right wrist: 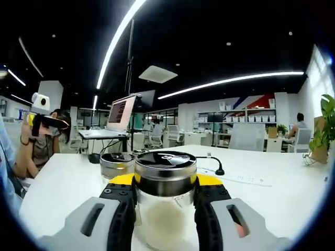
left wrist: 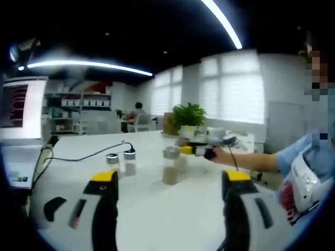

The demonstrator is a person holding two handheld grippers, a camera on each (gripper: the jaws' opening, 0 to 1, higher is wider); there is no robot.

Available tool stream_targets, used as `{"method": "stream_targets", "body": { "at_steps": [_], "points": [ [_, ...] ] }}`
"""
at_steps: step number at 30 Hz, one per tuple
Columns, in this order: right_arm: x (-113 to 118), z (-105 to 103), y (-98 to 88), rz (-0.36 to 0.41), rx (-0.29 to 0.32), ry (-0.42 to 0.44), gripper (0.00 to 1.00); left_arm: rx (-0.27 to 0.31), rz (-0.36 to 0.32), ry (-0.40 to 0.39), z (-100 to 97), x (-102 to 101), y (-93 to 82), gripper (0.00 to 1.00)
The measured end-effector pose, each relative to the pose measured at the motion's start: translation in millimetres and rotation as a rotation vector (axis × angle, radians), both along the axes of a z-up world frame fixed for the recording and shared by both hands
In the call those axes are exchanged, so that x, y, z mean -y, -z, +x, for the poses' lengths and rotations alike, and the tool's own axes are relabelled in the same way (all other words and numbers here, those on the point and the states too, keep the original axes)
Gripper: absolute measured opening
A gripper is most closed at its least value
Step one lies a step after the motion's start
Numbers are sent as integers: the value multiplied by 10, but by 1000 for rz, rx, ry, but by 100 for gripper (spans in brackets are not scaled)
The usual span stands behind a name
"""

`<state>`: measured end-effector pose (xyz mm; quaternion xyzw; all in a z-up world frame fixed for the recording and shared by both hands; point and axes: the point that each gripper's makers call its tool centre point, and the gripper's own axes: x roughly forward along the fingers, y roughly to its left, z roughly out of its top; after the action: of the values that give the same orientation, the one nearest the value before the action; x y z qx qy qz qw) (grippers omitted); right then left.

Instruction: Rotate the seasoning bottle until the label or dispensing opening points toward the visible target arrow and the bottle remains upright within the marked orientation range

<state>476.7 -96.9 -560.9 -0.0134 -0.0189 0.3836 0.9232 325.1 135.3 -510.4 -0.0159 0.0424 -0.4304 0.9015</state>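
A clear seasoning bottle (right wrist: pixel 164 215) with a dark metal lid stands upright on the white table (right wrist: pixel 277 209). My right gripper (right wrist: pixel 165 182) is shut on it, one yellow-tipped jaw pressed to each side just under the lid. In the left gripper view the same bottle (left wrist: pixel 170 166) stands mid-table, and the right gripper (left wrist: pixel 194 150) reaches it from the right on a person's arm. My left gripper (left wrist: pixel 170 184) hovers low over the table short of the bottle, jaws wide apart and empty.
Two small capped jars (left wrist: pixel 121 161) stand left of the bottle; one jar (right wrist: pixel 116 163) sits just behind it. A black cable (left wrist: pixel 78 157) runs to a laptop (left wrist: pixel 21 107) at the left edge. A potted plant (left wrist: pixel 188 115) stands behind.
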Motion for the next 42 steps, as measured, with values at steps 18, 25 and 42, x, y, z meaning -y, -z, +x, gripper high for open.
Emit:
{"method": "stream_targets", "body": {
  "at_steps": [18,25,42],
  "points": [
    [6,-141,203,-3,-12,-20,42,-13,10,7,-1,33,38,85],
    [8,-134,208,18,-16,-43,42,-15,19,18,-14,56,60,85],
    [359,-382,105,51,-11,-179,47,-11,15,7,-2,5,53,85]
  ]
}}
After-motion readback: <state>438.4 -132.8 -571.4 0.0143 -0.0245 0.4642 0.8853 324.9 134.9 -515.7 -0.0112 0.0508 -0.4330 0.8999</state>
